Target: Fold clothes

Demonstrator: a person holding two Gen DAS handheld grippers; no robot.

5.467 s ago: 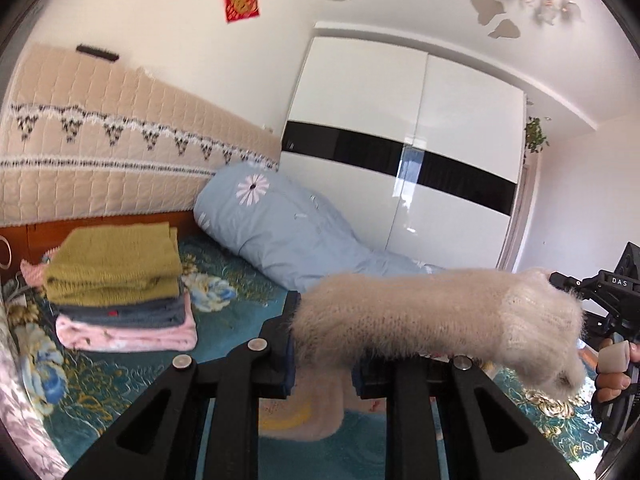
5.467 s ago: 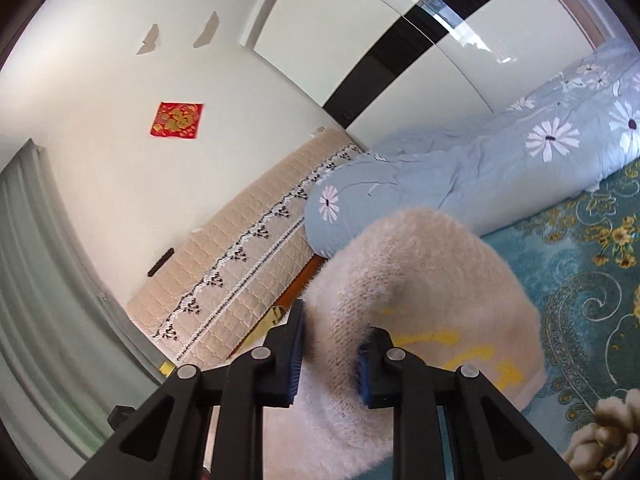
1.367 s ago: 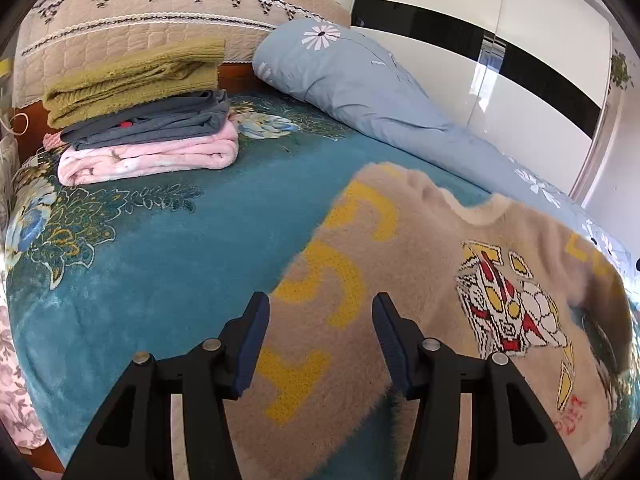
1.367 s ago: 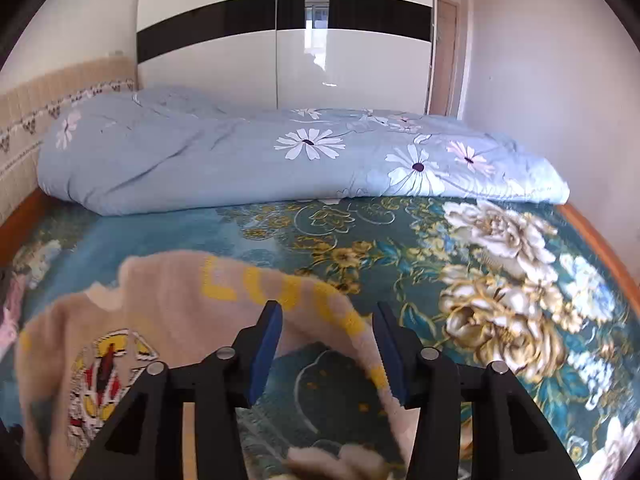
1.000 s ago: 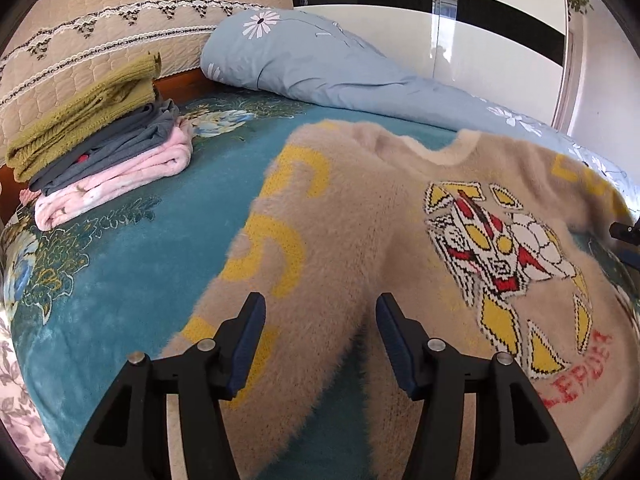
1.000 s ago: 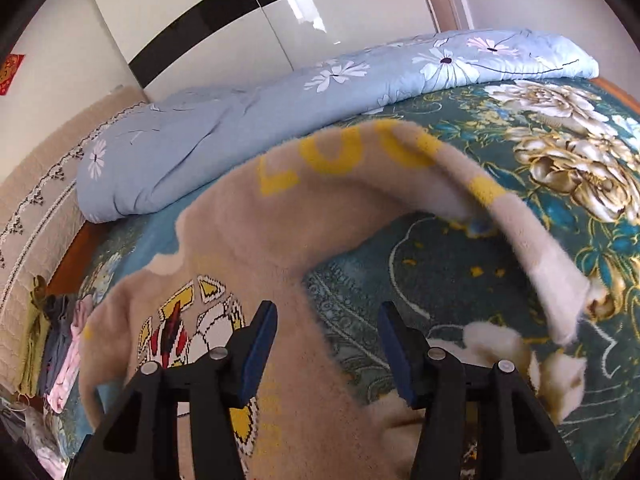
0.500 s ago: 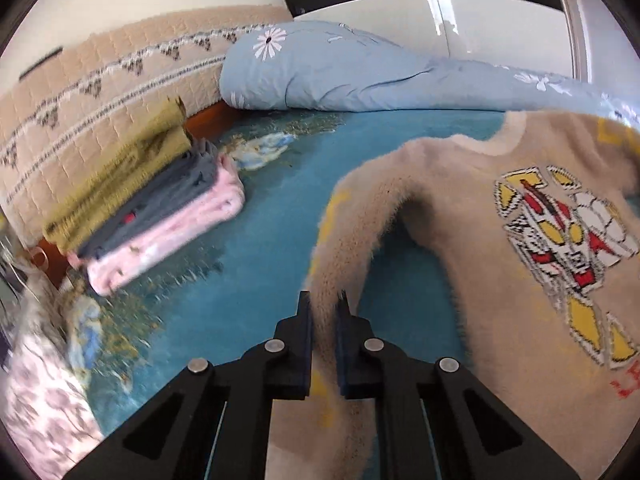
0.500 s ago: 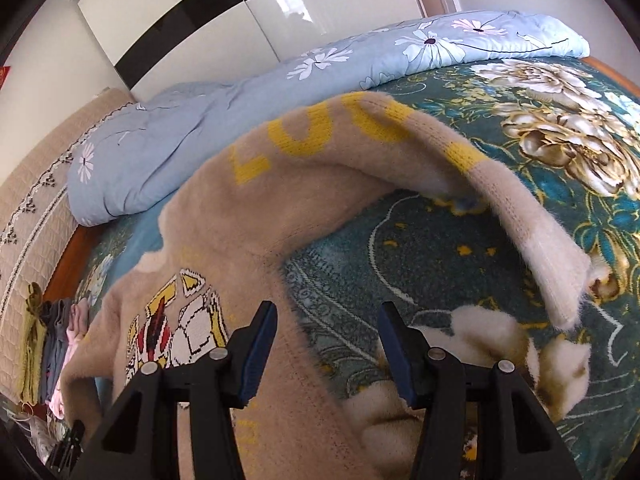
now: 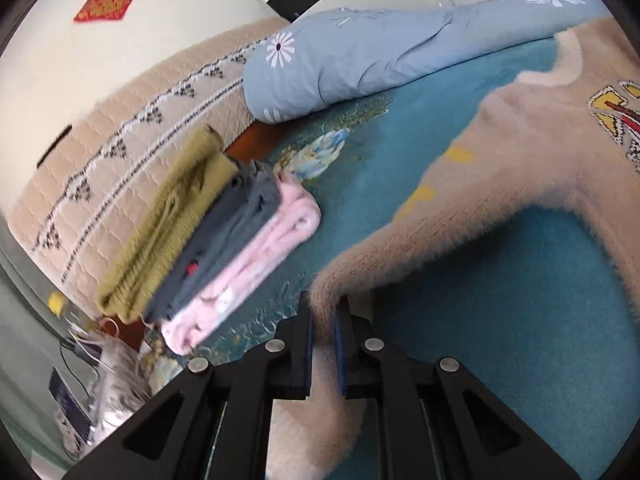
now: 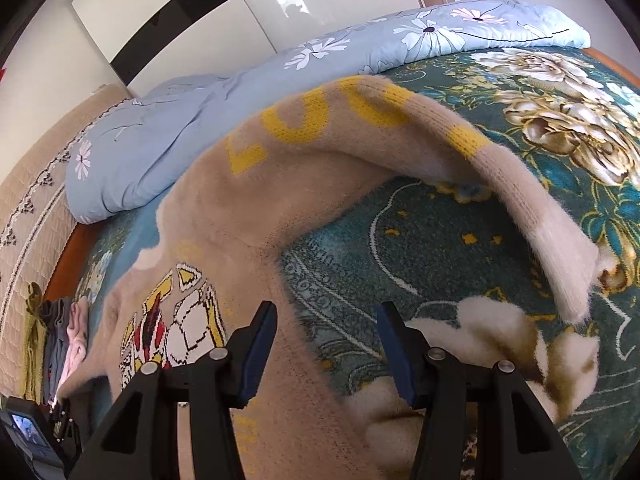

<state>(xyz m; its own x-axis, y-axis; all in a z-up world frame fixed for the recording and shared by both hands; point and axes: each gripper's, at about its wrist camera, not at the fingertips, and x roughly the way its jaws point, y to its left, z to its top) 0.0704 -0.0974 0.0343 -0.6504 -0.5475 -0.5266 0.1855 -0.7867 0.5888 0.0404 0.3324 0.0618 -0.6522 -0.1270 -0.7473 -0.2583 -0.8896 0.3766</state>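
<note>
A fuzzy beige sweater point(image 10: 248, 208) with yellow letters and a cartoon figure lies face up on the bed. My left gripper point(image 9: 323, 312) is shut on the sweater's left sleeve point(image 9: 400, 248) and holds it lifted off the blanket. My right gripper point(image 10: 326, 320) is open and empty, hovering over the sweater's side edge and the blanket beside it. The right sleeve point(image 10: 500, 184) lies curved across the blanket, its cuff at the right.
A stack of folded clothes point(image 9: 208, 232), olive, grey and pink, sits by the quilted headboard point(image 9: 120, 128). A rolled light-blue floral duvet point(image 10: 280, 64) lies along the far side. The teal floral blanket point(image 10: 460, 248) covers the bed. A white wardrobe point(image 10: 240, 4) stands behind.
My left gripper has closed on the left sleeve and lifted it, swinging toward the folded stack. My right gripper has stayed open over the sweater, almost still.
</note>
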